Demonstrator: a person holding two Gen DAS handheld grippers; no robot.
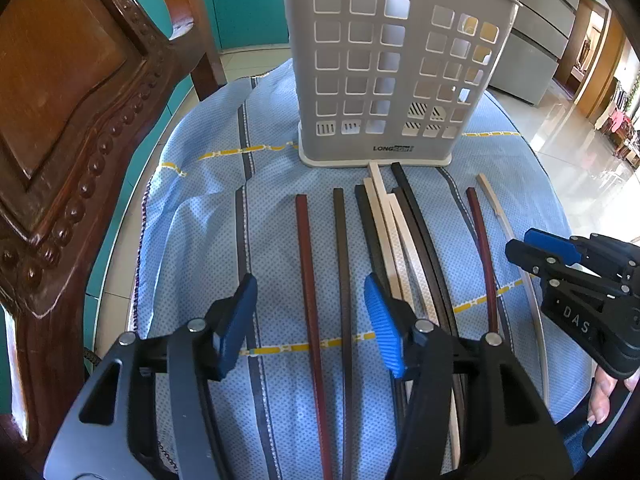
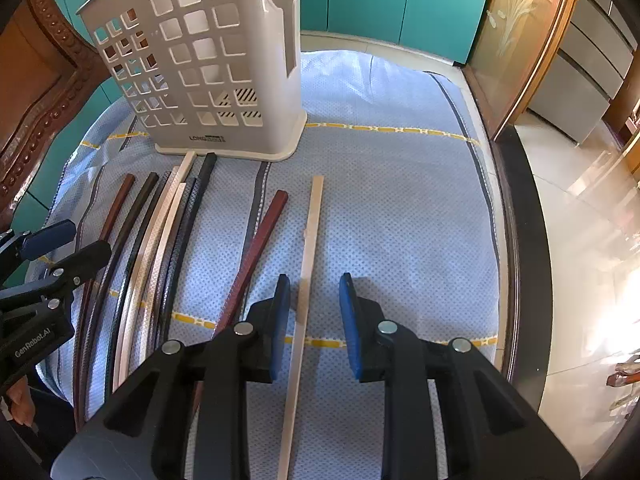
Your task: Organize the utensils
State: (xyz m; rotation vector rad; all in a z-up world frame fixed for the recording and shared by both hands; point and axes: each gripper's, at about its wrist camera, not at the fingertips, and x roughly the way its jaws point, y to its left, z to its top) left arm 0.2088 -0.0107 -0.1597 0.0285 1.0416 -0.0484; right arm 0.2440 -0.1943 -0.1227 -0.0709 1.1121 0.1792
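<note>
While my left claw (image 1: pixel 310 320) stands released over a reddish-brown chopstick (image 1: pixel 308 280) and a dark-brown chopstick (image 1: pixel 343 280), my right claw (image 2: pixel 314 320) straddles a pale wooden chopstick (image 2: pixel 308 248), not pressing it. All lie on the blue-clothed bench (image 2: pixel 400 220) before the perforated grey plastic utensil holder (image 1: pixel 384 72).

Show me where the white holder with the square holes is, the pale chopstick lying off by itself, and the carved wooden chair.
white holder (image 2: pixel 208 80), right wrist view, on its perforated front wall.
pale chopstick (image 2: pixel 310 240), right wrist view, on its upper shaft.
carved wooden chair (image 1: pixel 80 120), left wrist view, on its back panel.
</note>
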